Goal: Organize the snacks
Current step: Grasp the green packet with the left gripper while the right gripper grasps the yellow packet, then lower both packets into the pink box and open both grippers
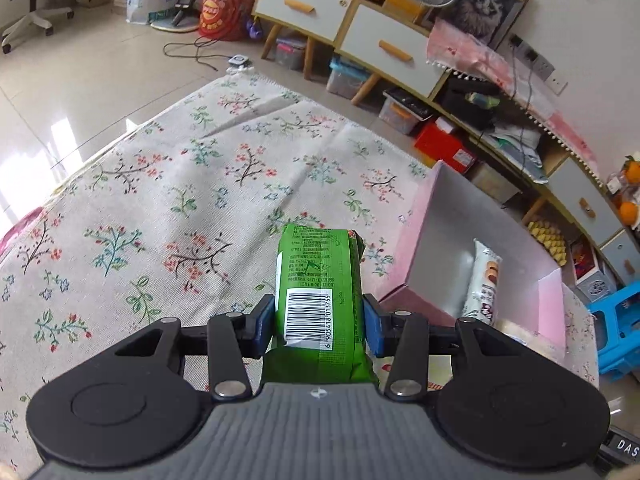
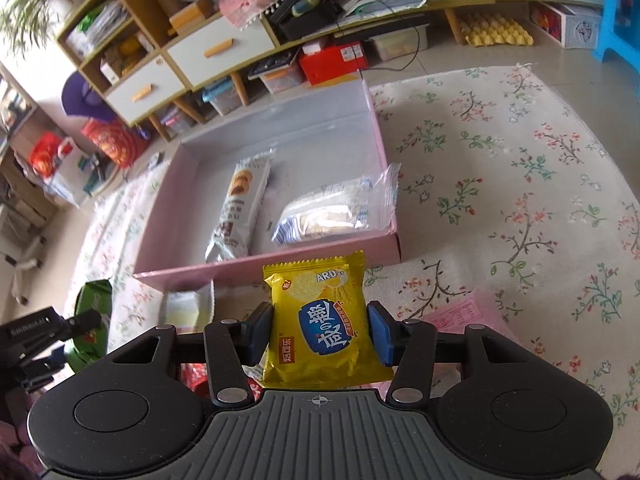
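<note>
Counter (image 2: 520, 184) under a floral cloth; the pink box (image 2: 384, 152) on it serves as landmark. Inside the box: a long white pack (image 2: 240, 204) along its middle, a clear-wrapped pack (image 2: 336, 208) in the corner nearest the right gripper.

Left gripper (image 1: 319, 322) — jaws closed on a green pack (image 1: 320, 280), held clear of the cloth, to the left of the box and outside it. Right gripper (image 2: 319, 334) — jaws closed on a yellow pack (image 2: 320, 320), just short of the box's near wall, not yet over it.

Step in hand, as judged: both packs lifted, carry to the box under way. Next move calls for bringing each pack over the wall to the bare floor beside the two packs, lowering, then parting the jaws — one hand at a time, so the grippers do not crowd.
</note>
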`<state>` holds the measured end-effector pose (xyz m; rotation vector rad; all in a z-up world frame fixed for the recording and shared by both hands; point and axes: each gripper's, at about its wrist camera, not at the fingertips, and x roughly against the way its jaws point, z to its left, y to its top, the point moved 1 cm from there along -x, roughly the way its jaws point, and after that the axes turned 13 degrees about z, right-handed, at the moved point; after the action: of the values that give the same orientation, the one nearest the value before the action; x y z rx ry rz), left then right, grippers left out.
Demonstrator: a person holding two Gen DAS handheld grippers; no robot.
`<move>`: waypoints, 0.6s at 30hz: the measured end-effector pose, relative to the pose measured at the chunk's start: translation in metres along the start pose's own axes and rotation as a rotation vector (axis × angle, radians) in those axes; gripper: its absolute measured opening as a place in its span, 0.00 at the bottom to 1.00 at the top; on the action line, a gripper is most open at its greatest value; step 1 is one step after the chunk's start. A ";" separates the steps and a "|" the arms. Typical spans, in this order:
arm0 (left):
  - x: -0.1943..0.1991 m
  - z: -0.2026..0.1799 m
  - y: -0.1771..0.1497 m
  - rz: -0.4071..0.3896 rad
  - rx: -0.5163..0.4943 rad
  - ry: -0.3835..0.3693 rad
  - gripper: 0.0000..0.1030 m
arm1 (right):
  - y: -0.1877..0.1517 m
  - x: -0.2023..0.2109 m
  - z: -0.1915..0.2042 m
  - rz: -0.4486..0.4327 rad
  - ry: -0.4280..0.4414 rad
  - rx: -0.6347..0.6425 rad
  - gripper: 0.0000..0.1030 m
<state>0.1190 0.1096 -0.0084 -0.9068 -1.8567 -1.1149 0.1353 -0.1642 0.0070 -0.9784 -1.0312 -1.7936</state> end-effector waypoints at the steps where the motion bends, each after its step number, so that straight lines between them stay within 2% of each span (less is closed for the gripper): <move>1: 0.002 -0.002 0.000 -0.007 -0.010 -0.007 0.40 | 0.000 0.004 -0.001 -0.010 0.006 -0.008 0.48; 10: 0.008 -0.029 0.006 -0.064 -0.162 -0.105 0.40 | 0.016 0.018 -0.005 -0.115 0.040 -0.060 0.48; 14: -0.002 -0.055 0.015 -0.090 -0.294 -0.105 0.40 | 0.029 0.009 -0.001 -0.132 0.017 -0.069 0.48; 18: -0.021 -0.073 0.022 -0.074 -0.409 -0.103 0.40 | 0.046 0.000 0.002 -0.151 0.033 -0.056 0.48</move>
<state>0.1655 0.0473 0.0039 -1.1481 -1.7858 -1.5562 0.1774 -0.1769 0.0199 -0.9222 -1.0639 -1.9647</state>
